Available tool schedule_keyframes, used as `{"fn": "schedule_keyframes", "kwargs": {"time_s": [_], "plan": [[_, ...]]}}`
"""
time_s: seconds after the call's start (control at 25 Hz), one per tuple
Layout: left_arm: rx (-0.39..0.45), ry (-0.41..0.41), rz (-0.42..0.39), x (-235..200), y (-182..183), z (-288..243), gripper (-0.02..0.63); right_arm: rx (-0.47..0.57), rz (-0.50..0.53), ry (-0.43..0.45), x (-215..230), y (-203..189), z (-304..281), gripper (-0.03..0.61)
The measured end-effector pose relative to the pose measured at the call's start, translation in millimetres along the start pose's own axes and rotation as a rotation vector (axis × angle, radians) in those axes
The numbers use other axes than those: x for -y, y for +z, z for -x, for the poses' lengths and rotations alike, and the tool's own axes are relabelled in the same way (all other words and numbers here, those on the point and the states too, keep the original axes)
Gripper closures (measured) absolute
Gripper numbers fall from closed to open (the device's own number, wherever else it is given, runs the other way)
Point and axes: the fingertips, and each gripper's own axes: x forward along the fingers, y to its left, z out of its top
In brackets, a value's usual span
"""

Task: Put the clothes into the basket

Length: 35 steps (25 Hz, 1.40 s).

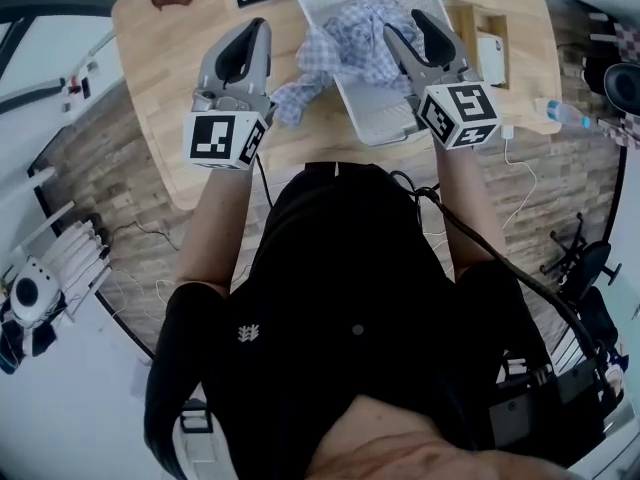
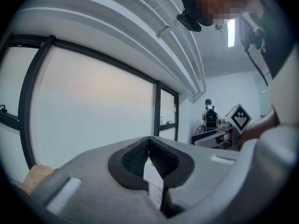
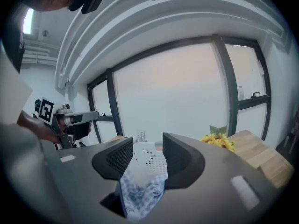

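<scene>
Head view first: the checked shirt (image 1: 350,38) is lying mostly in the white basket (image 1: 375,118), with one end spilling over the left rim onto the wooden table (image 1: 170,118). The right gripper (image 1: 408,23) is hovering over the basket's right side, just above the shirt. The left gripper (image 1: 256,26) is hanging over the table, just left of the basket.

Left gripper view: the left gripper (image 2: 149,140) is sitting pinched together, tips touching, pointing at the windows (image 2: 93,111).

Right gripper view: the right gripper (image 3: 147,146) is standing with its jaws apart. The shirt (image 3: 140,195) and basket (image 3: 148,164) are showing in the gap, and the pads aren't pressing on either.
</scene>
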Motion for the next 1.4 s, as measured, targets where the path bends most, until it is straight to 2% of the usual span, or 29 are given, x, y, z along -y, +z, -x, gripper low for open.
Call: {"fn": "schedule_keyframes", "kwargs": {"time_s": [0.12,0.24,0.32,0.6,0.64,0.68,0.76,1.04,1.4], "plan": [[0.029,0.001,-0.008,4,16,8,0.614,0.039,0.014,0.012,-9,14,11,0.407],[0.041,-0.007,0.001,11,25,16,0.614,0.067,0.035,0.007,-15,26,22,0.408],[0.049,-0.009,-0.003,16,29,22,0.614,0.092,0.047,-0.009,-17,34,30,0.489],[0.07,-0.045,-0.021,40,42,40,0.614,0.168,0.073,-0.005,-28,65,57,0.489],[0.076,-0.046,-0.024,42,44,42,0.614,0.178,0.076,-0.01,-29,68,61,0.508],[0.082,-0.045,-0.027,43,46,44,0.614,0.189,0.078,-0.017,-29,71,65,0.554],[0.094,-0.042,-0.035,43,52,45,0.614,0.206,0.081,-0.03,-28,75,73,0.584],[0.121,-0.019,-0.053,37,67,49,0.614,0.209,0.106,-0.052,-26,77,89,0.584],[0.122,-0.017,-0.053,36,68,49,0.614,0.201,0.13,-0.07,-26,78,92,0.58]]}}
